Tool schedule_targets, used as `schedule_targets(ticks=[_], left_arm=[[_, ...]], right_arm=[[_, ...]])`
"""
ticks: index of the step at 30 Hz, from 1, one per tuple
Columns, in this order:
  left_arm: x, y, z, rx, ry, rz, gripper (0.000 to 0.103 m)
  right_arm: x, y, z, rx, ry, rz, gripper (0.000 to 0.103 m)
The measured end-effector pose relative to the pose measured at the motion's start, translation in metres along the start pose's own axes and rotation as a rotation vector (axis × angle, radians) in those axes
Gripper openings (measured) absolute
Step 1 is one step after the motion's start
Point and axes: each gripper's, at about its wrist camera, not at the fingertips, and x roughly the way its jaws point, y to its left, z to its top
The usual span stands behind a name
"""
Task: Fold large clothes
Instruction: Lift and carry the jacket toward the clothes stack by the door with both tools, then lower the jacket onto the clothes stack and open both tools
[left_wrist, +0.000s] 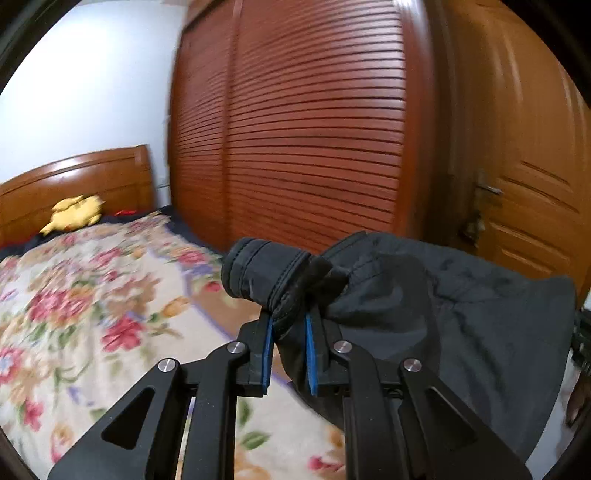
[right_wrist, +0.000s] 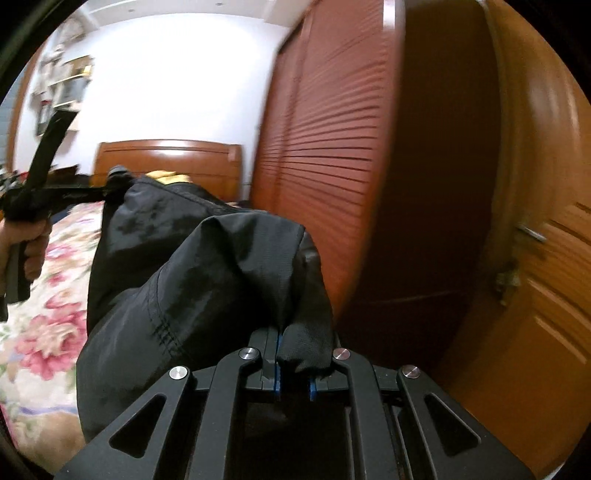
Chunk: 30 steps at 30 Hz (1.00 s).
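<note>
Jaws of both grippers clamp the black jacket (left_wrist: 424, 314): left gripper (left_wrist: 289, 328) pinches a cuff, right gripper (right_wrist: 294, 354) a bunched edge. Garment hangs between them above the floral bed (left_wrist: 92, 295) (motion-blurred frames). Risk: slick fabric slipping from the narrow right pinch, or the hanging bulk sagging unevenly and skewing the fold.

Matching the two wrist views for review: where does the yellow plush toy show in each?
Left wrist: the plush toy lies at mid-left, on the bed's far end below the headboard.
Right wrist: only a yellow sliver peeks over the black jacket, left of centre.
Shared landmark: the slatted wardrobe beside the bed.
</note>
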Motion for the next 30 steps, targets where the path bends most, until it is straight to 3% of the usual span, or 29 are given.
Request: schedule_targets(ticks=[5,10,13,15,18,19,21,22,24,26,28,30], left_arm=[[0.036,-0.029,0.001,-0.018,0.046,-0.064,0.016],[0.066,-0.067,-0.018,0.069,0.133,-0.071,0.021],[0.064,-0.074,-0.03,0.127,0.144,-0.056,0.03],[0.056,-0.072,-0.034,0.136,0.128,-0.061,0.043],[0.037,-0.076,-0.046,0.181,0.13,-0.078,0.052],[0.033,-0.078,-0.049,0.192,0.131,-0.083,0.055],[0.018,-0.08,-0.061,0.198,0.13,-0.107,0.079],[0.013,-0.08,-0.066,0.197,0.13,-0.118,0.083],[0.0,-0.079,-0.077,0.195,0.132,-0.139,0.085],[-0.009,-0.077,-0.088,0.197,0.142,-0.147,0.087],[-0.019,-0.075,-0.099,0.201,0.154,-0.151,0.087],[-0.027,-0.074,-0.109,0.202,0.166,-0.154,0.087]], right_arm=[[-0.013,-0.037,-0.015,0.056,0.034,-0.076,0.009],[-0.022,-0.06,-0.047,0.127,0.1,-0.16,0.009],[-0.018,-0.072,-0.068,0.177,0.178,-0.154,0.009],[-0.019,-0.072,-0.075,0.196,0.185,-0.15,0.01],[-0.029,-0.068,-0.069,0.207,0.181,-0.155,0.011],[-0.034,-0.065,-0.065,0.206,0.184,-0.151,0.013],[-0.032,-0.063,-0.057,0.186,0.199,-0.169,0.017],[-0.033,-0.06,-0.054,0.171,0.207,-0.185,0.019],[-0.028,-0.058,-0.05,0.146,0.212,-0.22,0.025],[-0.034,-0.047,-0.046,0.123,0.197,-0.289,0.049],[-0.046,-0.046,-0.047,0.128,0.171,-0.311,0.064],[-0.062,-0.045,-0.041,0.148,0.144,-0.294,0.069]])
